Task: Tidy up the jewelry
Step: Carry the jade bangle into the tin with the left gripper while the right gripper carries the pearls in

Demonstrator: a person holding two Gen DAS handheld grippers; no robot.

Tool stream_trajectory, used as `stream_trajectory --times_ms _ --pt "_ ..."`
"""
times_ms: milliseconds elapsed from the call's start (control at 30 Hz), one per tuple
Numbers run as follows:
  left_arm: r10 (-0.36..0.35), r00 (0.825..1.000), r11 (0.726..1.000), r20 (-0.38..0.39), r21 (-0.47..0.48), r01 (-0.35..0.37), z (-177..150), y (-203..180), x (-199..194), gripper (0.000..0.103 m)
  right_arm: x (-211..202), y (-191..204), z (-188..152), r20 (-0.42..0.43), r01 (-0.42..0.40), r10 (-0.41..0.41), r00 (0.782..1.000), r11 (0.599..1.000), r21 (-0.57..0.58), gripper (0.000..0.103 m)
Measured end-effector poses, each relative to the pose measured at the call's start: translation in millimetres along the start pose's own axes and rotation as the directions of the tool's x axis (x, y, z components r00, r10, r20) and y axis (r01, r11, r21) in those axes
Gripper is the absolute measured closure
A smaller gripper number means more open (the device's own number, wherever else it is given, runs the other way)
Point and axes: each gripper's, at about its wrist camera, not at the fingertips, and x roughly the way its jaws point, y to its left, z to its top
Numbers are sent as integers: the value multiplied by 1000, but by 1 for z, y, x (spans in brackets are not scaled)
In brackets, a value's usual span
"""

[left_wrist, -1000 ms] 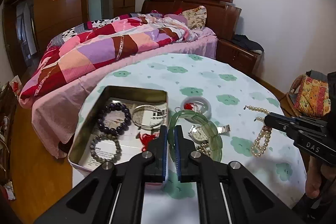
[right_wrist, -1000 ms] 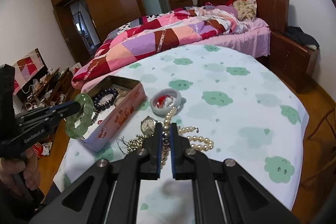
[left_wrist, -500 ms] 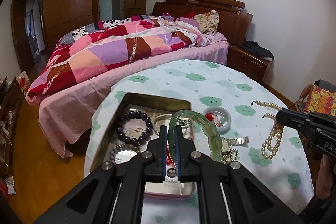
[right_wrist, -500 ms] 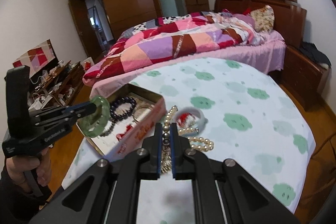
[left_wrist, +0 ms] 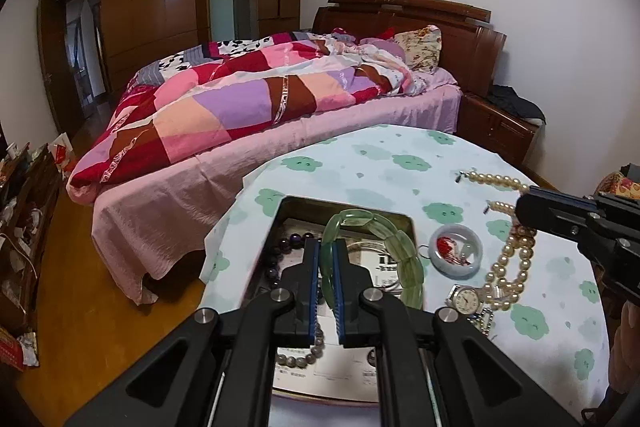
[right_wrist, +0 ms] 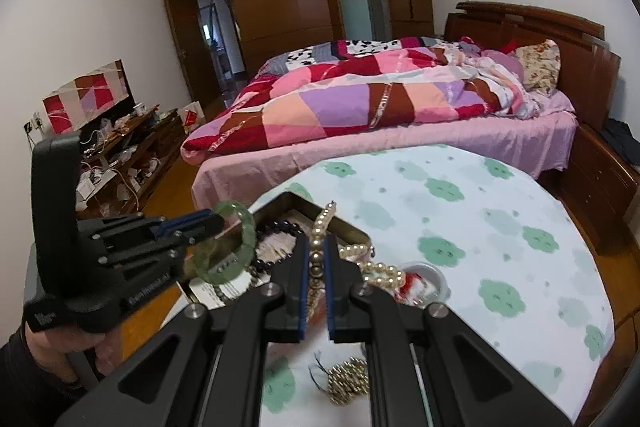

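left gripper (left_wrist: 326,263): clamped on the green bangle (left_wrist: 384,247); now hangs over the tin (left_wrist: 408,223), a second ago it was right of it.
right gripper (right_wrist: 318,259): clamped on the pearls (right_wrist: 320,227); strand lifted, tail trails on the table (right_wrist: 520,195).
left on table: watch (left_wrist: 464,297), white bangle (left_wrist: 456,251).
meaning: I judge both pieces go into the tin next.

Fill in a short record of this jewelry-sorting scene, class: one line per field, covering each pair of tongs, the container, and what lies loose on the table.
left tongs: shut on the green bangle, held above the tin
right tongs: shut on the pearl necklace, strand hanging down
tin: open, holds a dark bead bracelet and other bracelets
loose on table: wristwatch, pale bangle with red cord, gold bead chain
surface: tablecloth with green cloud print
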Motion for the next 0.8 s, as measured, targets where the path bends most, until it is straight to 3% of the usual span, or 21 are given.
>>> stream_trajectory --times_ms 333,800 --pt "22 999 1000 -28 -10 -22 2 11 18 98 32 20 5 -37 -18 17 999 999 -35 94" --pt "42 997 999 -68 -8 -42 2 22 44 98 68 18 -3 -110 -8 4 994 999 -33 94"
